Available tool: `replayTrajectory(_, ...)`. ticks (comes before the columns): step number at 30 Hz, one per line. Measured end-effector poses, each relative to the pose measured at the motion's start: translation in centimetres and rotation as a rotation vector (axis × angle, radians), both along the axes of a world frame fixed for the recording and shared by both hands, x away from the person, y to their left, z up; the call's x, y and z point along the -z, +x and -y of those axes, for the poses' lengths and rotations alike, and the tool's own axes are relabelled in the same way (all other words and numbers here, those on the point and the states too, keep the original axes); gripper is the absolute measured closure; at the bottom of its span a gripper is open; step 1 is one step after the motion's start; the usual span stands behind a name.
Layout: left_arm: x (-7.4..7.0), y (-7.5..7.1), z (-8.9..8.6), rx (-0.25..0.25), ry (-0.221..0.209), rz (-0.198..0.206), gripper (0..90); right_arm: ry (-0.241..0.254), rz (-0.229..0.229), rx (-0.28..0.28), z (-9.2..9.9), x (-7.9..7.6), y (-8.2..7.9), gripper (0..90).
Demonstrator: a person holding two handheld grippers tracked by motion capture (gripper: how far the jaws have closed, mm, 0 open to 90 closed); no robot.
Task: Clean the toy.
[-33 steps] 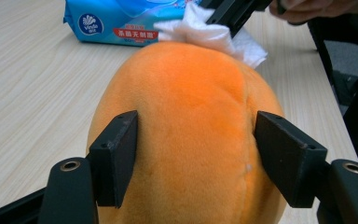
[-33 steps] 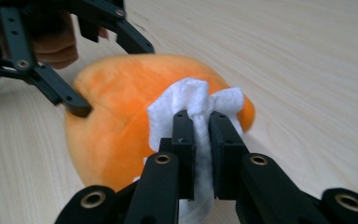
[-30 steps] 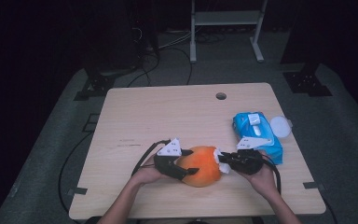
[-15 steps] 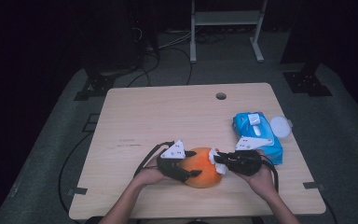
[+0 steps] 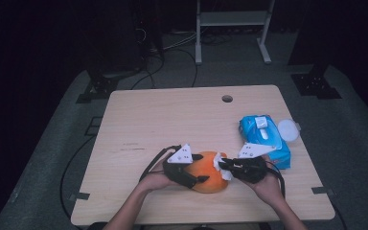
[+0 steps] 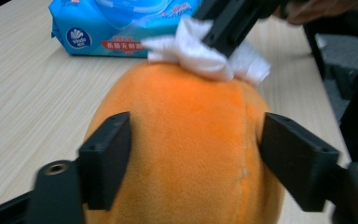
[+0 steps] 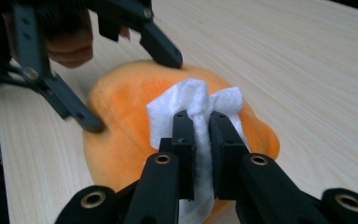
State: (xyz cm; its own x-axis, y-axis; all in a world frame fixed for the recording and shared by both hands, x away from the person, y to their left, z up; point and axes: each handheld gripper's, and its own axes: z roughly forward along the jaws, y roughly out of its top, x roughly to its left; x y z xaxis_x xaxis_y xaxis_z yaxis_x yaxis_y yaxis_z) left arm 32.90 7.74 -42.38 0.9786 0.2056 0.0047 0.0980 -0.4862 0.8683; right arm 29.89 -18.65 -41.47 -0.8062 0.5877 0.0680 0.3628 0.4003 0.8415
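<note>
White wipe point(image 7: 193, 105) on orange plush point(image 7: 130, 126) — pinched

You can read "vinda" in a round blue logo on the wipes pack point(image 6: 121, 23), upper left; its red strip's print is illegible.

Count: 1 orange plush point(image 5: 210, 171) at 6 o'clock on the table point(image 5: 172, 120). 1 white wipe point(image 5: 222, 165), touching the plush at its 3 o'clock side. 1 blue wipes pack point(image 5: 264, 139) at 4 o'clock on the table. 1 round white lid point(image 5: 287, 130), just beside the pack at its 3 o'clock. 2 grippers: left gripper point(image 5: 197, 168) at the plush's 9 o'clock, right gripper point(image 5: 224, 166) at its 3 o'clock. 2 hands, one per gripper. 1 table, 1 hole point(image 5: 227, 98) in it at 1 o'clock.
</note>
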Motion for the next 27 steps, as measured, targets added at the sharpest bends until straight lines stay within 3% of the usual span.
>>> replayTrajectory(2,-0.3,0.3,-0.5,-0.019,-0.017,-0.032,15.4,0.0,-0.009,0.011,0.5,0.2,0.1,81.0)
replayTrajectory(5,0.1,1.0,-1.3,-0.066,0.01,-0.052,10.9,-0.005,-0.02,0.016,1.2,0.4,0.1,80.9)
replayTrajectory(7,0.9,1.4,-1.4,-0.069,0.005,-0.126,10.7,0.005,-0.029,0.021,1.5,0.5,0.1,80.8)
replayTrajectory(9,1.4,1.6,-1.0,-0.065,0.019,-0.153,11.5,0.009,-0.032,0.018,1.6,0.5,0.2,80.8)
replayTrajectory(13,0.6,0.8,-0.2,-0.113,0.017,-0.101,29.5,0.0,0.001,0.027,0.9,-0.1,-0.1,81.0)
replayTrajectory(15,0.1,0.3,0.6,-0.109,0.015,-0.093,31.1,0.04,0.019,-0.004,0.2,-0.8,-0.5,81.0)
replayTrajectory(17,-0.2,-0.1,1.1,-0.099,0.054,-0.056,30.5,0.01,0.059,-0.023,-0.8,-1.3,-1.0,81.0)
replayTrajectory(18,-0.2,-0.1,1.1,-0.098,0.055,-0.056,29.9,-0.015,0.071,-0.025,-1.0,-1.4,-1.2,81.0)
replayTrajectory(23,0.2,0.8,0.0,-0.1,-0.003,-0.13,19.0,-0.025,0.051,-0.024,0.1,-0.7,-0.9,81.0)
replayTrajectory(27,1.4,1.6,0.2,-0.106,0.005,-0.218,10.6,-0.017,0.03,-0.019,0.8,-0.5,-0.8,80.9)
